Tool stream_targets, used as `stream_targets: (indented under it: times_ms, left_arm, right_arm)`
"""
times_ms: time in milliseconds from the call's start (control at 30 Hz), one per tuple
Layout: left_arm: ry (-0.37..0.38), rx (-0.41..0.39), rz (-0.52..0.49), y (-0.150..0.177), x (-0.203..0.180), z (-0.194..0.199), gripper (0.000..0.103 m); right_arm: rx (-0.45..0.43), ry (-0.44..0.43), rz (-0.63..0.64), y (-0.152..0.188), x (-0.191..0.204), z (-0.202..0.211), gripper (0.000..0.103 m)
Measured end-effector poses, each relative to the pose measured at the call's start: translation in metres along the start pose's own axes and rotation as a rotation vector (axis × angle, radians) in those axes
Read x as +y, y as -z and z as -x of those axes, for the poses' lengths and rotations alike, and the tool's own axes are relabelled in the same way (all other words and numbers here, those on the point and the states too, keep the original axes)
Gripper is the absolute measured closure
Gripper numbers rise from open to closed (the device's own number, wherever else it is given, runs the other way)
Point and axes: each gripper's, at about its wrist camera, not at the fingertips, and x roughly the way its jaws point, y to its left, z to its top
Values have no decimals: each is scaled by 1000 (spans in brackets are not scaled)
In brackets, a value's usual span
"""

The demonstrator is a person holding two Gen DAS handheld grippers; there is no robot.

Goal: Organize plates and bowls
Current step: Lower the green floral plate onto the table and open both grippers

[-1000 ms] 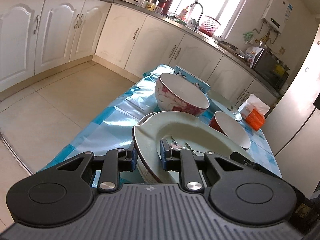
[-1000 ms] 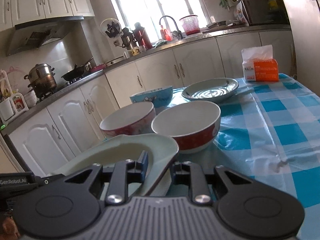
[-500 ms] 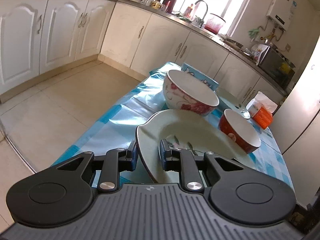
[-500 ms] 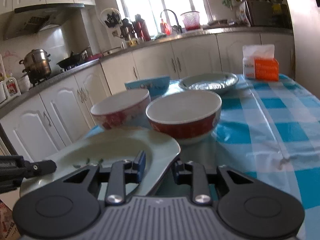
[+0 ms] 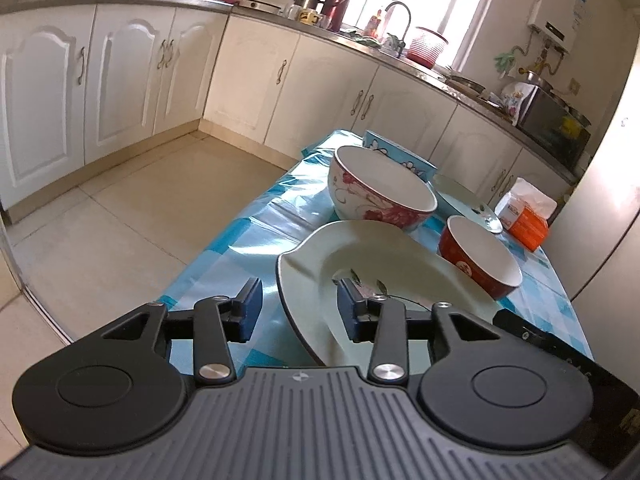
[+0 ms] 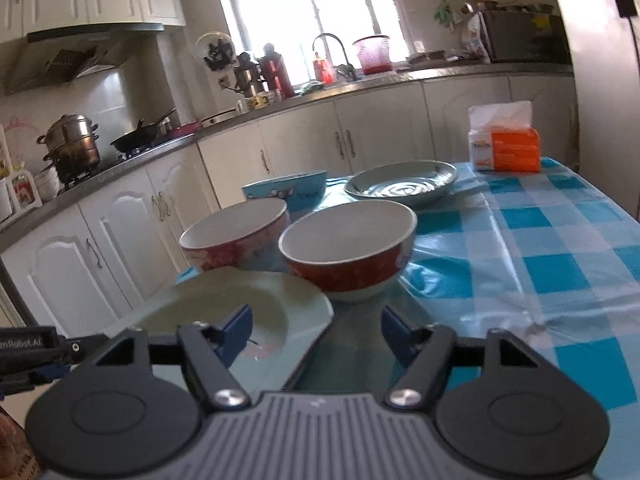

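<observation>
- Two grippers face one pale green plate (image 5: 384, 264) from opposite rims, and both stand spread with the rim between their fingers but no pad visibly pressing it.
- The left gripper (image 5: 300, 308) has its blue pads wide apart, one outside the near rim and one over the plate's well.
- The right gripper (image 6: 316, 330) is likewise splayed, its left pad above the plate (image 6: 248, 304) and its right pad over the tabletop (image 6: 560, 240).
- The plate sits near the tabletop's corner; whether it lies flat or is slightly raised cannot be told.
- Just beyond it stand a white bowl with red flowers (image 5: 380, 188) and a red bowl (image 5: 480, 260), side by side and close to the plate's far rim.
- Farther back are a blue bowl (image 6: 288, 190), a second greenish plate (image 6: 400, 184) and an orange tissue pack (image 6: 506, 144).
- The tabletop carries a blue-and-white checked cloth.
</observation>
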Motion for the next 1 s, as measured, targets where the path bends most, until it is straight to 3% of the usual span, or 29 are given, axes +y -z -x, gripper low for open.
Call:
stream_targets:
  times_ms: [67,467,567,633,1000]
  left_arm:
    - [-5,-1,-19,1,-4,3,48]
    - [-25,-4,-135,14,-35,21,36]
    - [-22,-3,-171,19,-46,26,34]
    - [-24,-6,-196,22,-52,29,25]
    - [6,-12,-323,40,-86,40,12]
  right_arm:
    - [9,10,-15,1,-4,6,26]
    - [25,79,-40,15,-26,44,20]
    - [33,94,-50,19,-33,53,18]
    - [35,103,-56,21,-37,60,16]
    - [39,171,-88,31,-59,99,8]
